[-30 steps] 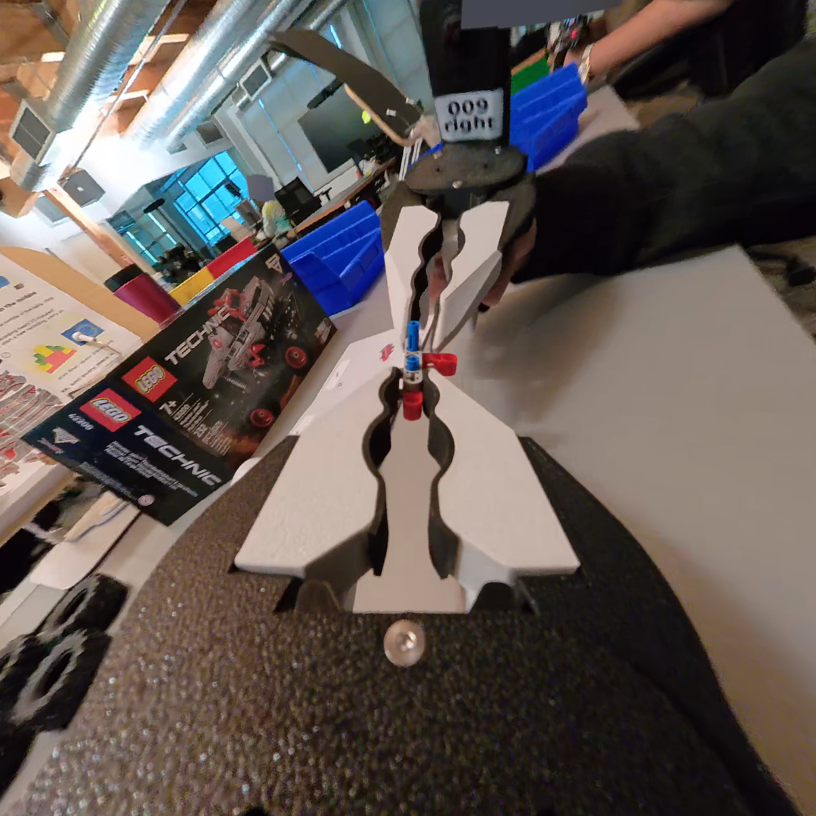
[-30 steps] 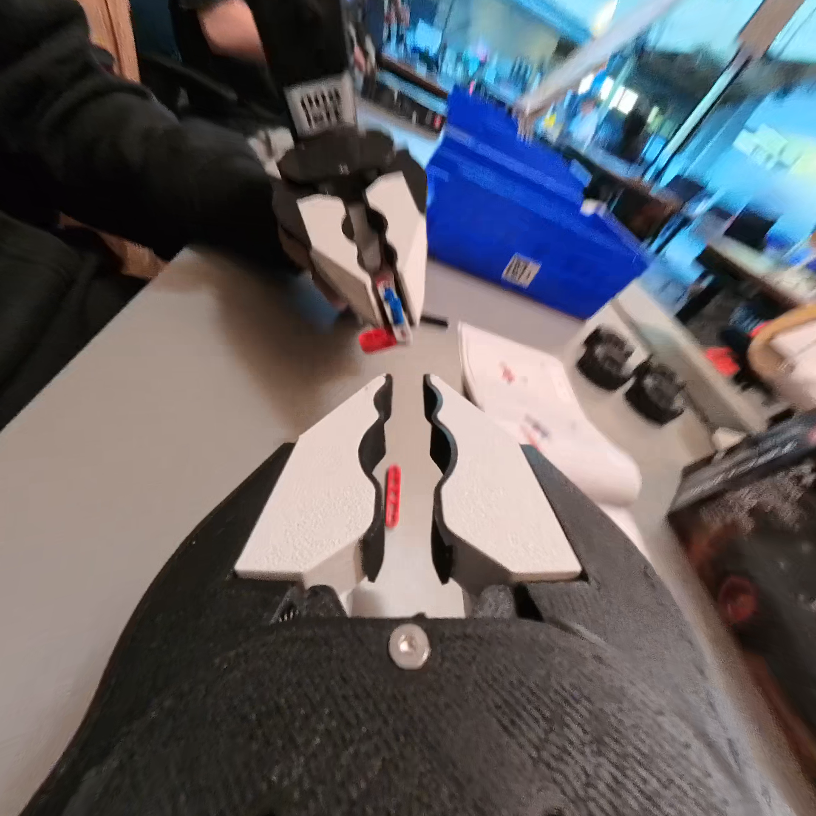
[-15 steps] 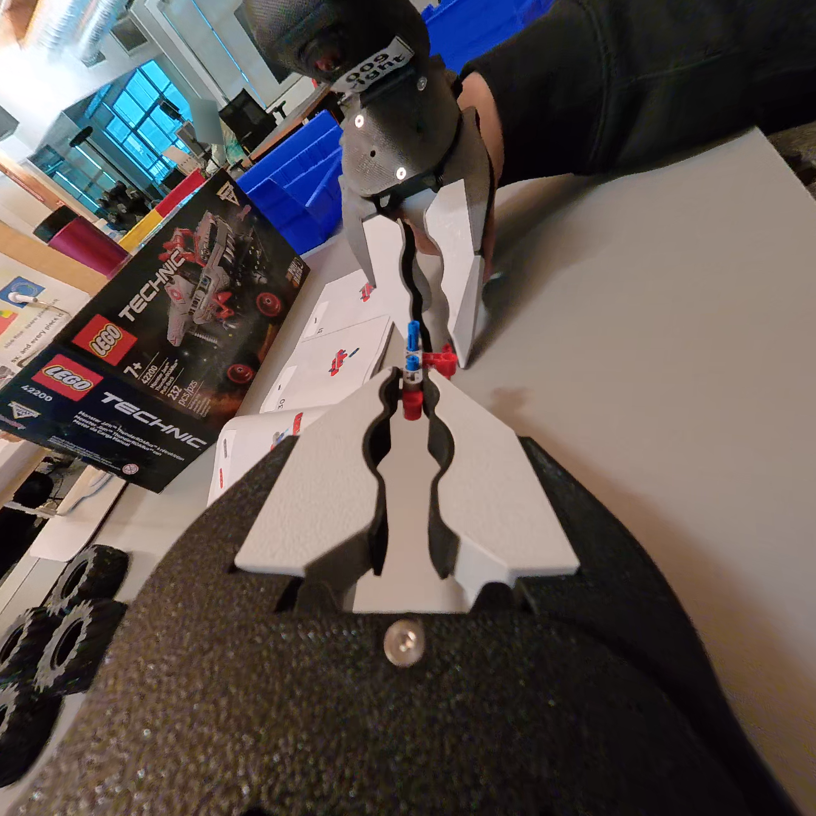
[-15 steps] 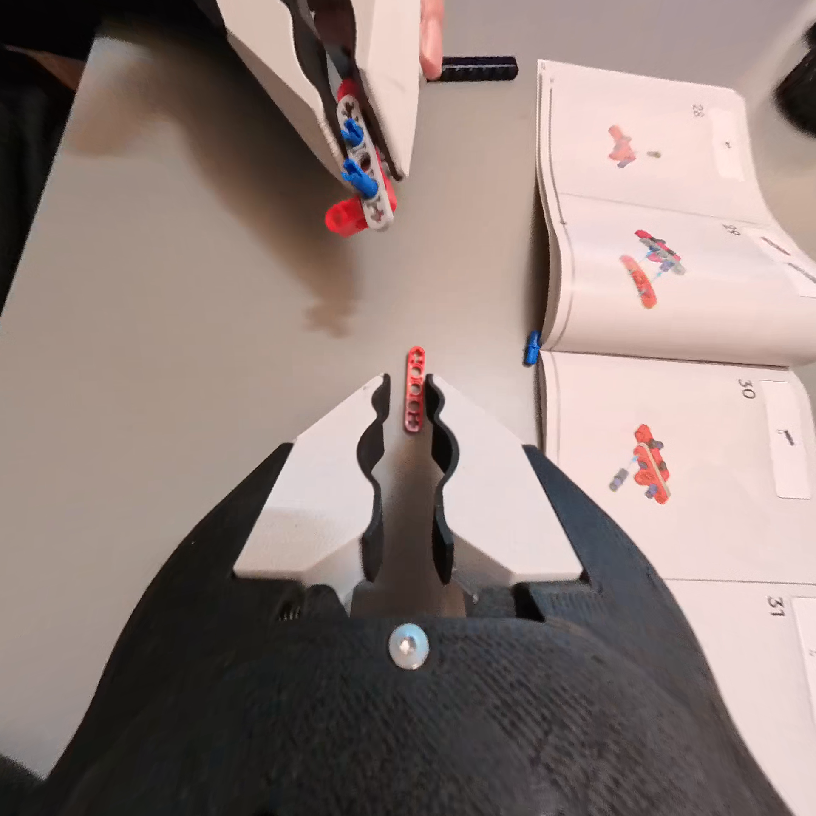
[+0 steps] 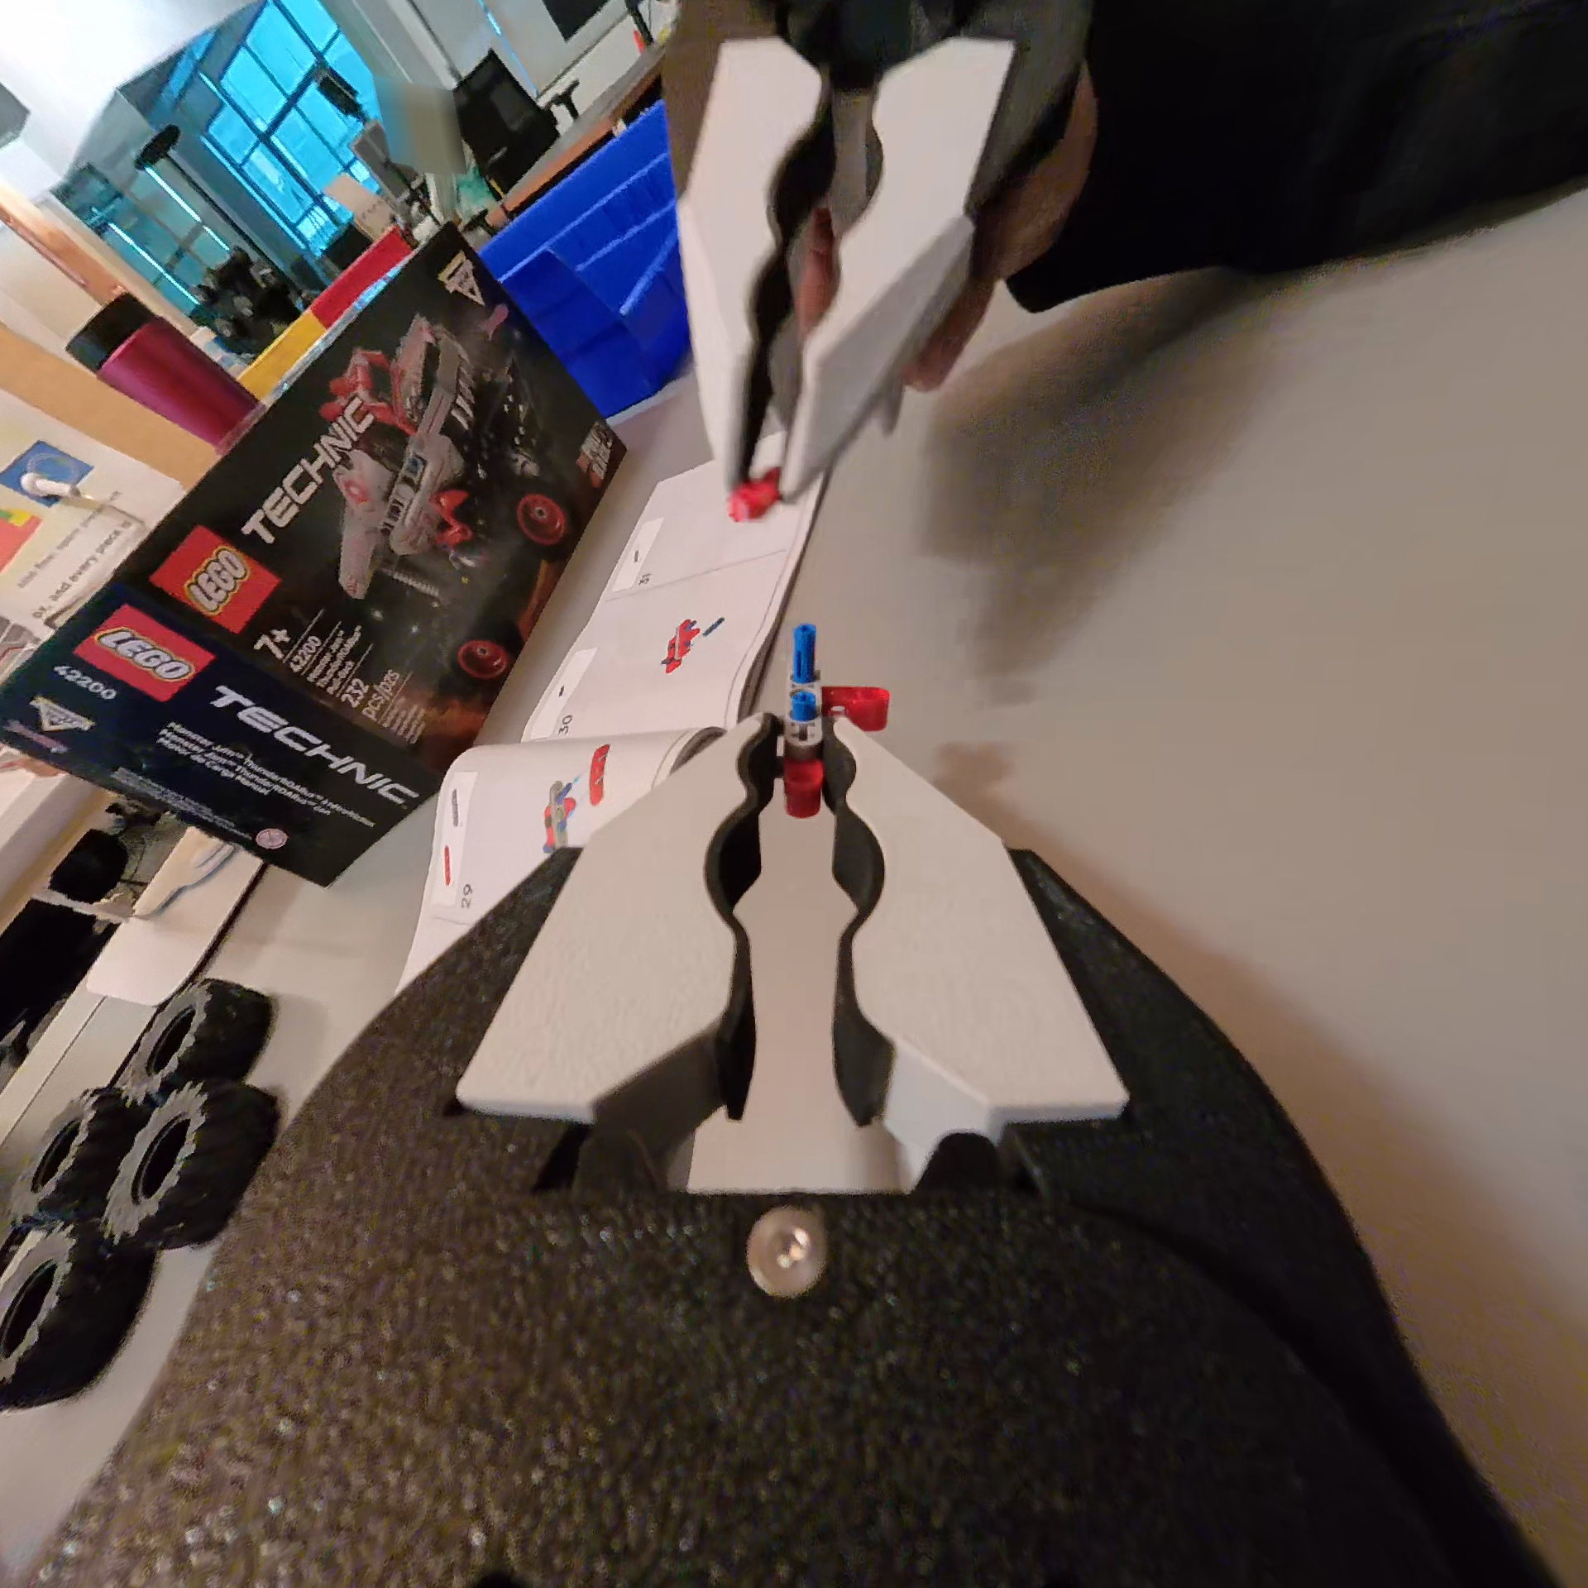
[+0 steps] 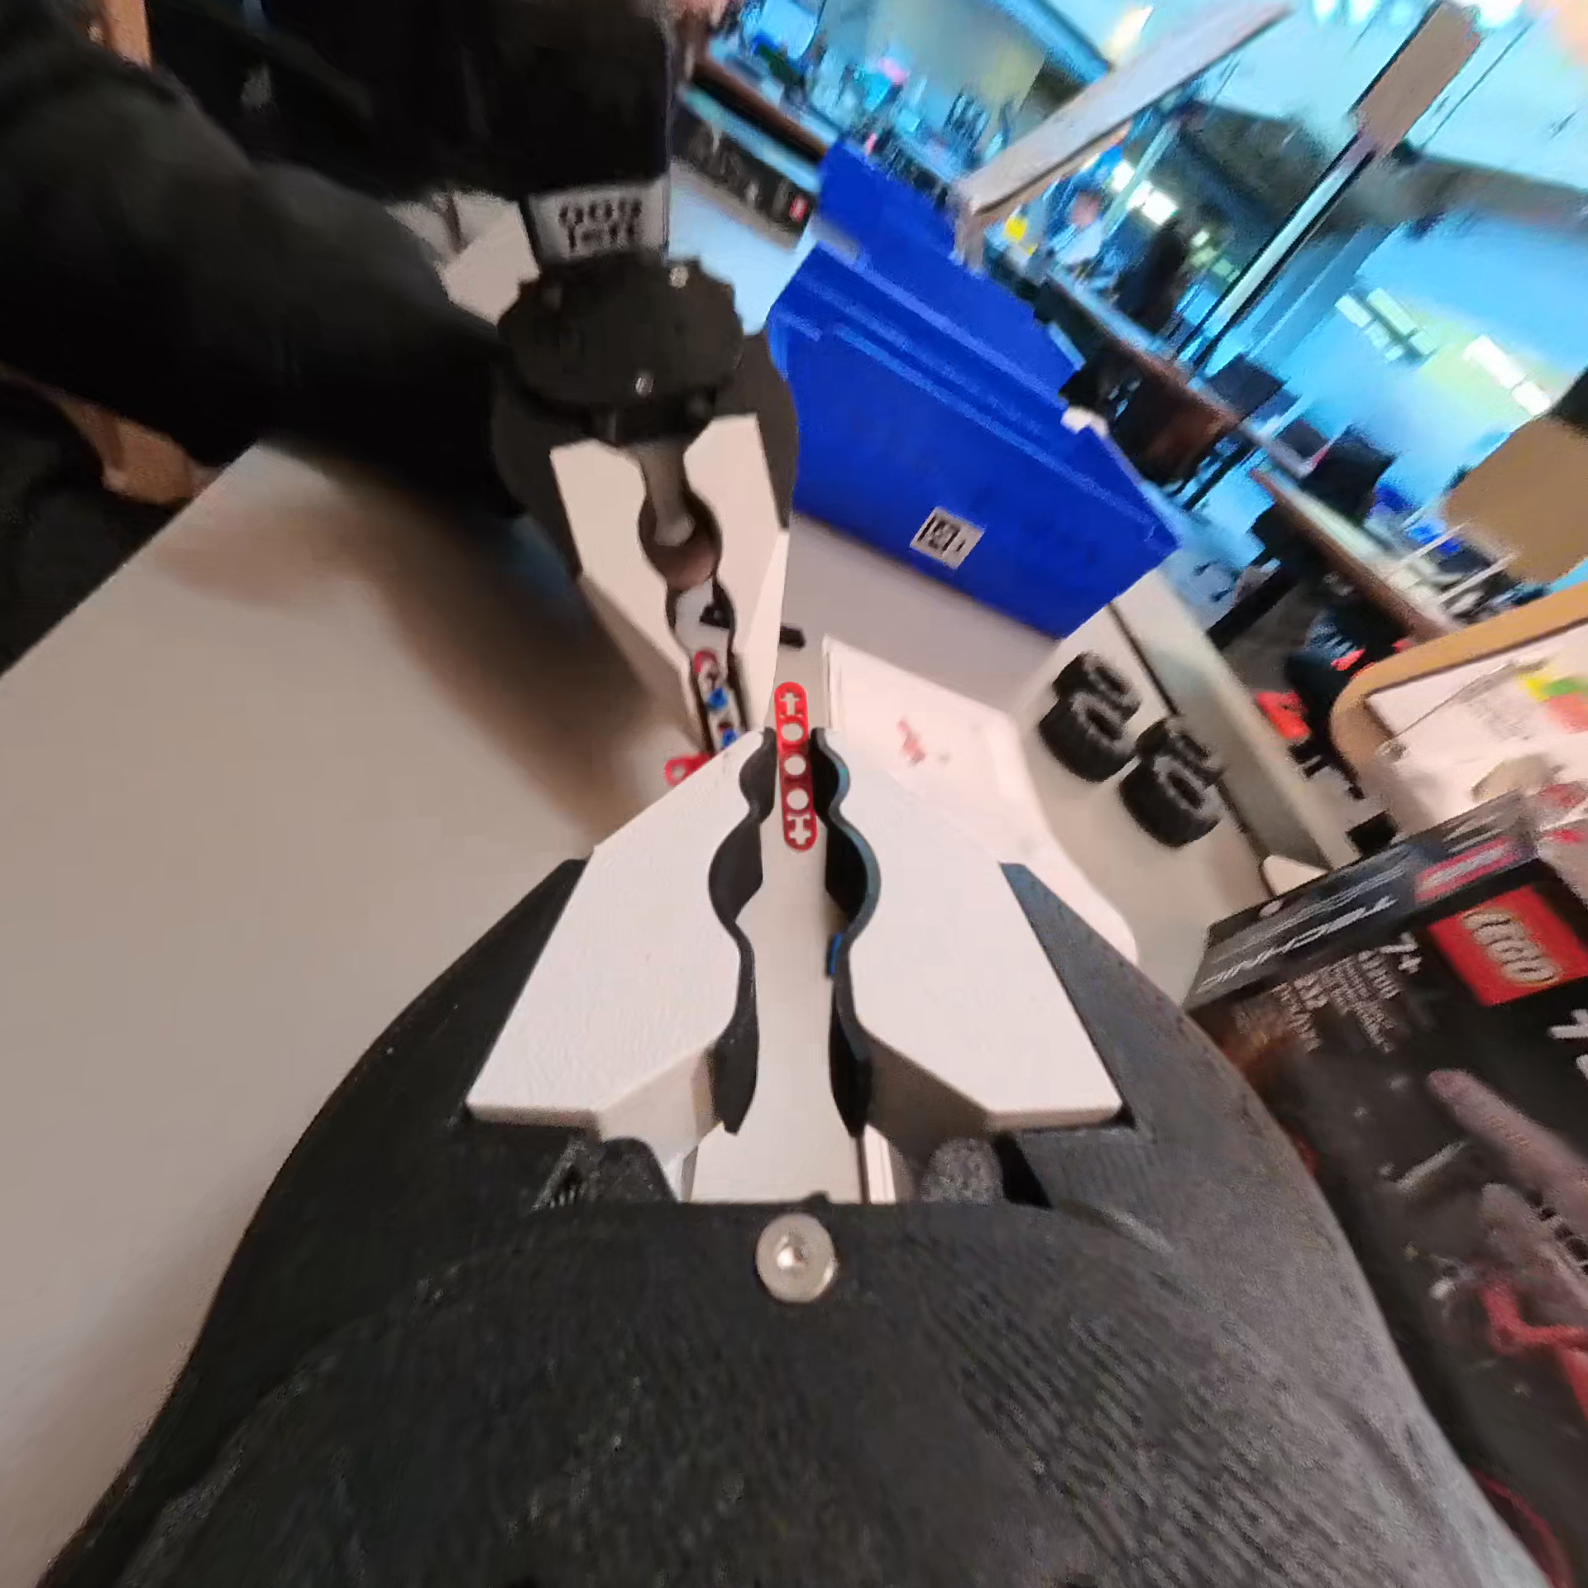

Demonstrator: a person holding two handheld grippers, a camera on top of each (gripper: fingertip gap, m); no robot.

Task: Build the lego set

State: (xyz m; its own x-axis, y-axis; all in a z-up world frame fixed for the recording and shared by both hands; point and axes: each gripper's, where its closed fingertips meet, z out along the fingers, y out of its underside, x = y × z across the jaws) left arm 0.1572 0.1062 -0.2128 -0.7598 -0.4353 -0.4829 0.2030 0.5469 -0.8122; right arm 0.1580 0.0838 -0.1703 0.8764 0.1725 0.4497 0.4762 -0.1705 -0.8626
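My left gripper (image 5: pixel 799 739) is shut on a small assembly (image 5: pixel 805 687): a grey beam with blue pins and red end pieces, held upright above the table (image 5: pixel 1246 687). My right gripper (image 6: pixel 789 741) is shut on a thin red beam with holes (image 6: pixel 791 713), held lengthwise between its tips. In the left wrist view the right gripper (image 5: pixel 767 481) hangs tips-down beyond the assembly with the red beam (image 5: pixel 753 501) at its tips. In the right wrist view the left gripper (image 6: pixel 735 730) and its assembly (image 6: pixel 717 687) are just left of the red beam.
An open instruction booklet (image 5: pixel 687 601) lies on the table beside the set's box (image 5: pixel 326 584). Several black tyres (image 5: pixel 146 1160) sit at the left. Blue bins (image 6: pixel 928 430) stand at the table's far end. A person's dark sleeves hold both grippers. The tips of one gripper are about 5 cm away from the tips of the other.
My right gripper, open over the red beam on the table half a second ago, has shut on it, lifted it and tilted up toward the left gripper's assembly.
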